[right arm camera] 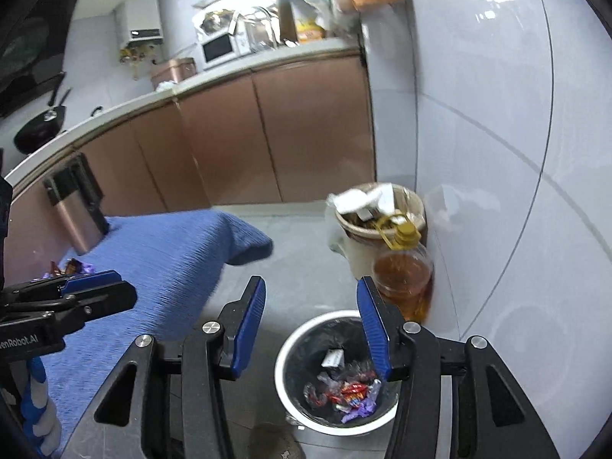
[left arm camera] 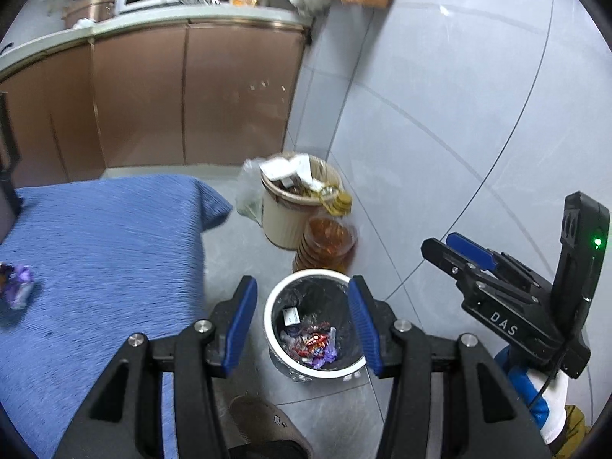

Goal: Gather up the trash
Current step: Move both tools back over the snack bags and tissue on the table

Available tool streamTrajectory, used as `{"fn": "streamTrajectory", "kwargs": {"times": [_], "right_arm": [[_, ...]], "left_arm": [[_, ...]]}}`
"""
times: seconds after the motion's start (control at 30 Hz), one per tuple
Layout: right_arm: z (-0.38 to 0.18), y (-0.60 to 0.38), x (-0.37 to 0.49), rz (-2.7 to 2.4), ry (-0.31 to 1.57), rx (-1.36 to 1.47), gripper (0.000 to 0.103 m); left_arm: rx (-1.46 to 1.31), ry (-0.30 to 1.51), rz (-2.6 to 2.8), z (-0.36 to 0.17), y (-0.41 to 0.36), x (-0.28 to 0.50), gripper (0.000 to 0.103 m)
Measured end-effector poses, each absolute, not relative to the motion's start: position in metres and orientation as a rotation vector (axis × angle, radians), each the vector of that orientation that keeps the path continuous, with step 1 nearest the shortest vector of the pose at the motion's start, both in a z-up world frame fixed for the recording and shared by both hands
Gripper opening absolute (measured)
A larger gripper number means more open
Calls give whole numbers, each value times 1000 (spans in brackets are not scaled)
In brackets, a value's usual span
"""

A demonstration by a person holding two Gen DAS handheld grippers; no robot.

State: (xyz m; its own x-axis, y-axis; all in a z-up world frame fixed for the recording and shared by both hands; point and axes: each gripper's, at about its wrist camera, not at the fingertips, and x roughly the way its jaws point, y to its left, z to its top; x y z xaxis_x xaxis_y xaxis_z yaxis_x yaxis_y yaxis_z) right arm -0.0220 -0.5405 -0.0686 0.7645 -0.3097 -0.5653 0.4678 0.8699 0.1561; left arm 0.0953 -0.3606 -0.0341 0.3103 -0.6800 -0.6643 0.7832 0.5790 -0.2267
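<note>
blue-covered table (left arm camera: 95, 237) beside the floor bins | white-rimmed bin (left arm camera: 267, 317), black liner, on the floor, wrappers already inside | left gripper (left arm camera: 302, 321) spread, empty, above bin | right gripper (right arm camera: 311, 325) spread, empty | purple wrapper (left arm camera: 17, 285) on table near its left edge: likely light, crinkly, slippery; pinch the bunched middle.
</note>
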Motion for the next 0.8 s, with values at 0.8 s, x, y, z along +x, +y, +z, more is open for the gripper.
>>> {"fn": "streamTrajectory", "kwargs": {"times": [0.8], "right_arm": [[53,-389,-14,-90,368,126,58]], "left_arm": [[-113,618,-652,19,-131,102,70]]}}
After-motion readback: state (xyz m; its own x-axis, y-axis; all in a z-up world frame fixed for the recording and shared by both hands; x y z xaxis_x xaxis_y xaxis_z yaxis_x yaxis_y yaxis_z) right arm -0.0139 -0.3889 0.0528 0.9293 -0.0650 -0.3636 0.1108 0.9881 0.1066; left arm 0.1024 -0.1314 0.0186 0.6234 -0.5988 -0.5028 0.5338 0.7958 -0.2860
